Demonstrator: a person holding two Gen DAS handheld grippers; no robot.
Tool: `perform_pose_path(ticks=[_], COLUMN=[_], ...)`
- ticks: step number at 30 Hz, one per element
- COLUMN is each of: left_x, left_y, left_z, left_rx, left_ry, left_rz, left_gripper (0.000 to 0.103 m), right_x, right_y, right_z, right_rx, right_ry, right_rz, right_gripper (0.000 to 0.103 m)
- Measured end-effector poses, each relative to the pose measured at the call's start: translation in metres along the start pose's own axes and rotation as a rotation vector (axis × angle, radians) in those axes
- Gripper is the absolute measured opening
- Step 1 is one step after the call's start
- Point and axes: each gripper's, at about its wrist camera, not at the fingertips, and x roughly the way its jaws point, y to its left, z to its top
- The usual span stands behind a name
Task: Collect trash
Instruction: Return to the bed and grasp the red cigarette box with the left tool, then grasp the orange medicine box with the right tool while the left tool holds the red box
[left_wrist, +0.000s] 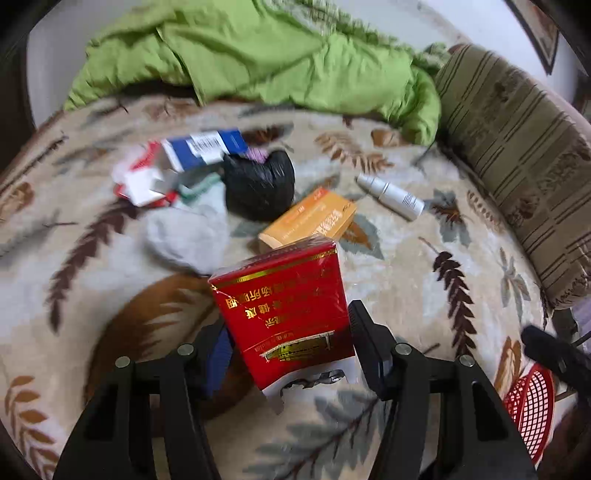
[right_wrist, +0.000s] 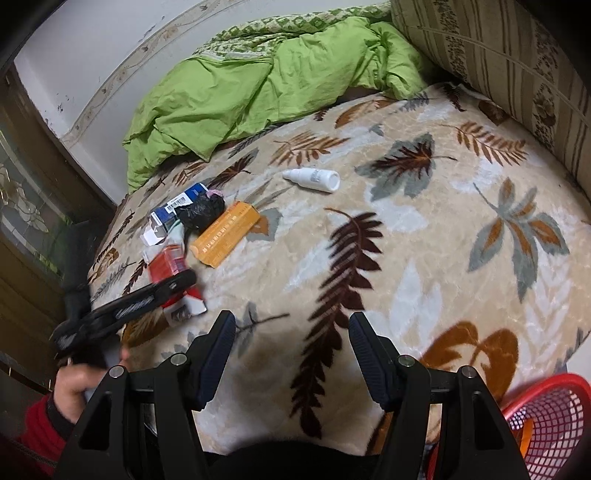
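1. Above the leaf-patterned bed blanket (right_wrist: 424, 229), the left gripper (left_wrist: 291, 332) clamps a red cigarette pack (left_wrist: 284, 314) between its fingers.
2. Beyond it lie an orange box (left_wrist: 310, 221), black bag (left_wrist: 258, 184), blue box (left_wrist: 207, 147) and white bottle (left_wrist: 391, 194).
3. The right gripper (right_wrist: 291, 347) hangs with jaws apart, holding nothing.
4. A red basket (right_wrist: 550, 417) sits at the bed's edge.

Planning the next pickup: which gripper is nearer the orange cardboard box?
Left. The left gripper, shut on the red cigarette pack, sits just short of the orange cardboard box; the right gripper hangs open farther back.
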Motion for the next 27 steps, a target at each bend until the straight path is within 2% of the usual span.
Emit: perform_pose_path(ticks=[6,12,16,22,27], left_x=[-0.038,-0.029,-0.024,-0.024,-0.025], left_y=[0.027,0.053,0.060,0.079,0.079], left_z=[-0.013,-0.015,-0.014,-0.015,-0.013], left_rx=[-0.006,-0.071,-0.091,-0.178,-0.173], left_ry=[-0.131,-0.116,-0.117,-0.120,-0.131], left_rz=[0.111,0.135,0.148,0.150,0.154], left_gripper=[0.059,0.059,0.059,0.059,0.059], right_x=[0.025,0.076,0.125,0.184,0.212], right_y=[0.033,0.076,0.091,0.111,0.122], right_z=[0.026,0.055,0.072,0.087,0.091], right_rx=[-0.054,-0.079,0.003,0.035,-0.001], right_ry=[0.039,0.082,0.156,0.219,0.256], right_rz=[0.013,0.006,0.003,-0.097,-0.217], right_gripper=[0.071,0.073,0.073,0.073,0.073])
